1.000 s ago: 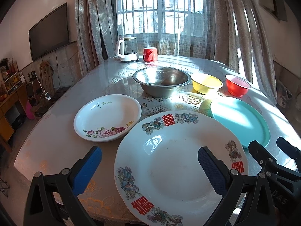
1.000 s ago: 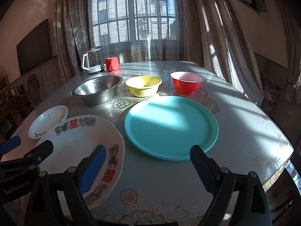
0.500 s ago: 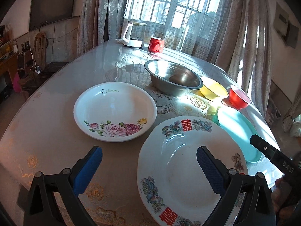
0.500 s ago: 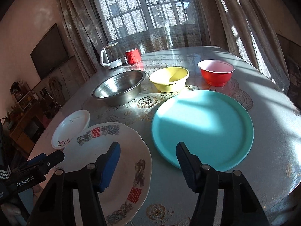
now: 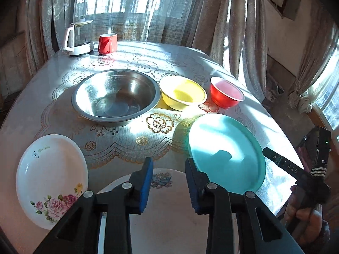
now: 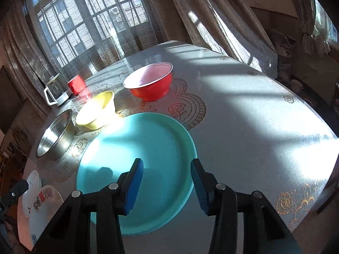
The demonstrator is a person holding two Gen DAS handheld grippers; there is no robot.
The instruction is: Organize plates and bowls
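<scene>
Both your claws were wide a second ago — now the left claw (image 5: pixel 167 182) is closing over the patterned plate (image 5: pixel 169 207), the right claw (image 6: pixel 167 187) over the teal plate (image 6: pixel 135 158); neither grips yet.

Teal plate (image 5: pixel 226 148) lies flat beside steel (image 5: pixel 115 96), yellow (image 5: pixel 182 94), red bowls (image 5: pixel 226 95).

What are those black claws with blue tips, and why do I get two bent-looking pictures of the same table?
No robot here: a person holds a two-finger gripper in each hand, each with a wide-angle camera looking along its fingers. One picture is from the left gripper, above the patterned white plate; the other from the right gripper, above the teal plate. Both are closing, pinching nothing yet. The table also holds a floral dish, steel bowl, yellow bowl, red bowl, red cup and kettle.
</scene>
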